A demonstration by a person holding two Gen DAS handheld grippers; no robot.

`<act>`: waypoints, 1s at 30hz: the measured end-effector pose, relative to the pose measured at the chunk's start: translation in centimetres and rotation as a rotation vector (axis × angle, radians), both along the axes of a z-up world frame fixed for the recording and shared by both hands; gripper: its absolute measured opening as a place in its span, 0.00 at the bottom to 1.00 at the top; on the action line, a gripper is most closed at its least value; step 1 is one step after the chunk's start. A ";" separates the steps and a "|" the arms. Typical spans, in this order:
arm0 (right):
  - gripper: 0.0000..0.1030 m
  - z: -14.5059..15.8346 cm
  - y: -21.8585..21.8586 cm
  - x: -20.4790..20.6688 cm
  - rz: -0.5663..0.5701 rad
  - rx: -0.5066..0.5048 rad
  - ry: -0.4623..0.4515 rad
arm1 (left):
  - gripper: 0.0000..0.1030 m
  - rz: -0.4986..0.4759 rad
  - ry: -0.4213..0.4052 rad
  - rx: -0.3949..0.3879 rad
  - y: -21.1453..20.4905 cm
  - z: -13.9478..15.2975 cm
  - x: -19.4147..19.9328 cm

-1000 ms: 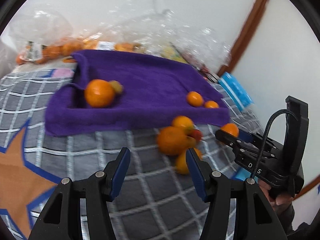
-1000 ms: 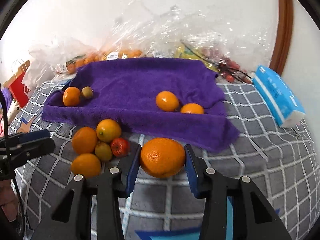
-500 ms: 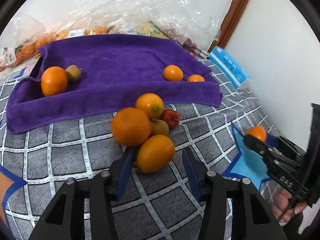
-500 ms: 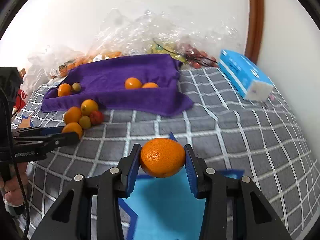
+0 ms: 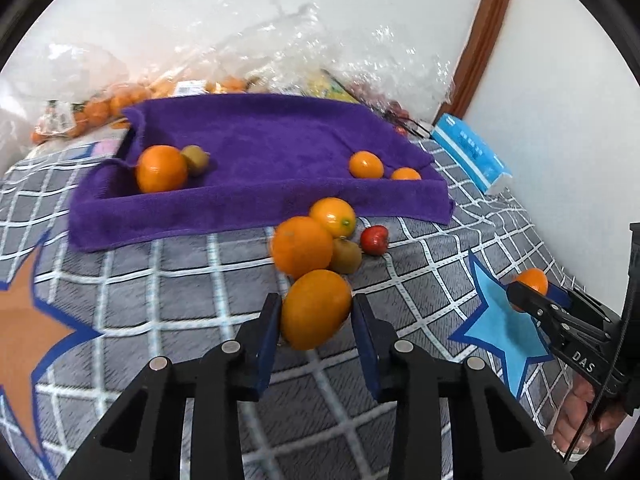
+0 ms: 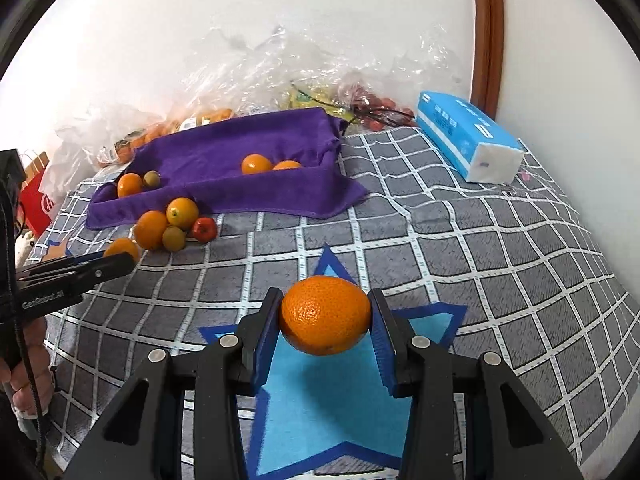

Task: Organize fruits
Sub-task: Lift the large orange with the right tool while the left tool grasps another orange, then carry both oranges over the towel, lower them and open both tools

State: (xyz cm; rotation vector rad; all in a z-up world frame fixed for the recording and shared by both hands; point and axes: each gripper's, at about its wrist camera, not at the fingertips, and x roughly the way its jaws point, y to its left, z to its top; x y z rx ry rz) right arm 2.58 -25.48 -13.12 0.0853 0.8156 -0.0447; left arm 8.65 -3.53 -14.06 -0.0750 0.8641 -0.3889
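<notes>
oranges: left gripper [image 5: 316, 322] tilts down toward the bed, its blue-padded fingers [image 5: 267, 334] have just been closing around an oval orange [image 5: 315, 314] at the near end of the loose fruit pile, both pads at its sides, contact looks made. right gripper [image 6: 325, 314] also pitched down, fingers pinching a round dimpled orange [image 6: 325, 314] above the light blue star patch [image 6: 316, 412] on the grey checked bedspread [image 6: 480, 248]. pile behind the left grip: big orange [image 5: 302, 246], smaller orange [image 5: 333, 217], greenish-brown kiwi-like fruit [image 5: 346, 255], small glossy red fruit [image 5: 374, 239]. fuzzy purple towel [image 5: 256, 148] folded into a tray shape holds more oranges and a kiwi. a bare hand [image 6: 28, 364] grips the left handle.
</notes>
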 end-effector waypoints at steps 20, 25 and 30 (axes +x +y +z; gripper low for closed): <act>0.41 5.2 1.3 2.7 -0.031 0.073 -0.099 | 0.33 0.216 -0.129 -0.047 7.9 5.8 -0.7; 0.41 6.4 1.2 4.5 -0.039 0.095 -0.123 | 0.33 0.226 -0.153 -0.067 8.0 7.0 1.1; 0.41 7.2 1.3 6.7 -0.036 0.081 -0.136 | 0.33 0.227 -0.166 -0.073 7.4 7.6 3.1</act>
